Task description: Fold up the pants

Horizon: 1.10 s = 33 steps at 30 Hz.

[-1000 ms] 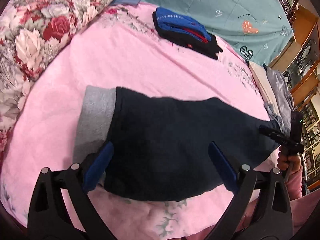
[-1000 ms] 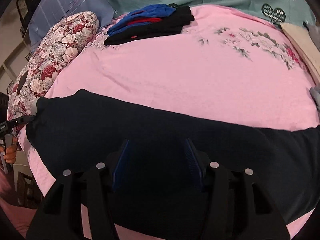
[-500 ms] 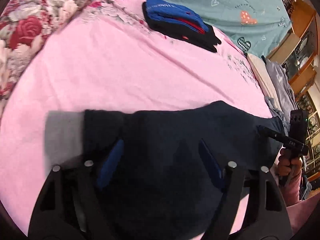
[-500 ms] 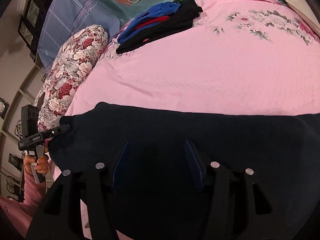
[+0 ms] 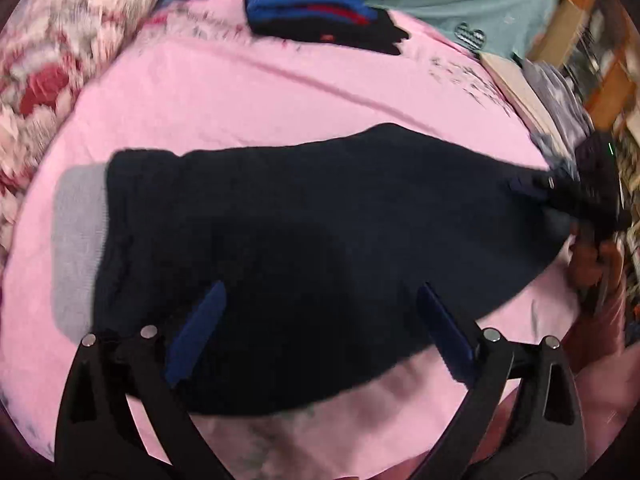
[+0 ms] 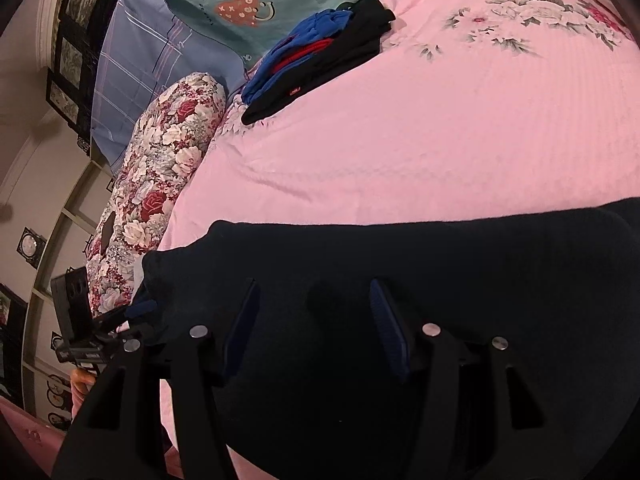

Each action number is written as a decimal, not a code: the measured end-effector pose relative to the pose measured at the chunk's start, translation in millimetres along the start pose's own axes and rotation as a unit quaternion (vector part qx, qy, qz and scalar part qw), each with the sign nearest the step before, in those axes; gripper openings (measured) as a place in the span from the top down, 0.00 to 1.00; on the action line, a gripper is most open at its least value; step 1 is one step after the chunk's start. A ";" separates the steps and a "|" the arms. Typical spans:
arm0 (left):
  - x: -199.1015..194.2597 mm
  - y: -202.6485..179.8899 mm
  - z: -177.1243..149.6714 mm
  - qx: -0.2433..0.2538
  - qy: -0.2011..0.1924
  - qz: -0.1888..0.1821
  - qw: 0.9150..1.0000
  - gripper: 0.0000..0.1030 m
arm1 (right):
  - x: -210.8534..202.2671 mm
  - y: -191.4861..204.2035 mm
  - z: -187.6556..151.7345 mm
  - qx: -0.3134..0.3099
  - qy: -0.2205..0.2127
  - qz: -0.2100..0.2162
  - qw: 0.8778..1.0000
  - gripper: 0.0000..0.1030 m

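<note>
My left gripper (image 5: pixel 320 328) and right gripper (image 6: pixel 312 324) both hover with jaws apart over the dark navy pants (image 5: pixel 312 216) lying across the pink bedspread's (image 6: pixel 440 128) near edge; soft, limp knit, probably best pinched at the grey waistband (image 5: pixel 78 248).

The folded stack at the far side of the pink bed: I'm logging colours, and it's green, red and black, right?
Not green. The folded stack is blue, red and black, as the right wrist view shows. It does lie at the far side of the pink bed.
</note>
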State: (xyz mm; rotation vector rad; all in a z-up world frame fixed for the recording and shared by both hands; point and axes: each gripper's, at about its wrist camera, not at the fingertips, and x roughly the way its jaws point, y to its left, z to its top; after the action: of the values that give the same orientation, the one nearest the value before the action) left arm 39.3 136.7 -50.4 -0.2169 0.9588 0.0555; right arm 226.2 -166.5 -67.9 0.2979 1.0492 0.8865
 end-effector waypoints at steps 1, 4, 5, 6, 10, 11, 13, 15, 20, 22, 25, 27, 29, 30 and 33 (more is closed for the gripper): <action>-6.2 -3.6 -5.5 0.018 0.004 0.018 1.000 0.05 | -0.3 0.4 -0.1 0.000 -0.001 0.003 1.000 0.41; -22.9 -13.6 -8.3 0.048 0.016 0.070 0.996 0.05 | -0.2 0.7 0.0 0.000 0.000 0.010 1.000 0.38; -28.9 -14.4 -2.8 0.046 0.013 0.076 0.996 0.05 | 0.1 0.9 0.1 -0.001 0.001 0.012 1.000 0.37; -32.5 -17.9 6.1 0.040 -0.001 0.066 0.997 0.05 | 0.0 1.3 0.0 -0.002 0.001 0.012 1.000 0.36; -18.3 -42.8 54.8 0.011 -0.054 -0.041 0.998 0.05 | -0.4 1.9 -0.9 -0.002 -0.002 0.014 1.000 0.36; -10.0 -48.5 64.5 0.008 -0.054 -0.066 0.996 0.05 | -0.8 1.7 -1.0 -0.002 -0.002 0.015 1.000 0.36; 13.3 -63.7 83.4 0.002 -0.044 -0.115 0.992 0.05 | -1.5 1.9 -1.5 -0.002 -0.004 0.016 1.000 0.36; 44.8 -79.9 98.8 -0.003 -0.021 -0.150 0.988 0.05 | -2.9 1.8 -1.9 -0.002 -0.008 0.016 1.000 0.36; 93.9 -80.6 95.2 -0.050 0.025 -0.154 0.986 0.05 | -15.0 -4.7 -2.5 0.017 -0.039 0.015 0.999 0.36; 88.9 -85.5 89.3 -0.037 0.018 -0.150 0.988 0.04 | -19.6 -5.0 -0.7 0.025 -0.057 0.020 0.998 0.36; 90.7 -87.6 84.9 -0.031 0.009 -0.140 0.990 0.04 | -15.2 -8.8 7.4 0.018 -0.033 -0.018 0.999 0.35; 91.4 -91.1 86.2 -0.024 0.006 -0.132 0.991 0.04 | -30.6 -32.3 15.1 0.034 -0.038 -0.045 0.998 0.36; 93.3 -92.1 85.8 -0.023 0.001 -0.131 0.991 0.04 | -69.4 -71.2 21.1 0.073 -0.081 -0.080 0.991 0.36; 93.1 -92.1 85.9 -0.022 0.000 -0.132 0.991 0.04 | -96.0 -93.0 24.2 0.085 -0.114 -0.125 0.982 0.36; 92.3 -90.0 84.5 -0.021 -0.004 -0.133 0.991 0.04 | -147.0 -142.8 27.3 0.138 -0.165 -0.171 0.962 0.41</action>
State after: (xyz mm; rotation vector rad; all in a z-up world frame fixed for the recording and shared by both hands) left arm 173.3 61.8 -64.6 -0.3811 0.9135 -0.1676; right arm 289.6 -362.4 -48.5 0.4644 0.8752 0.3625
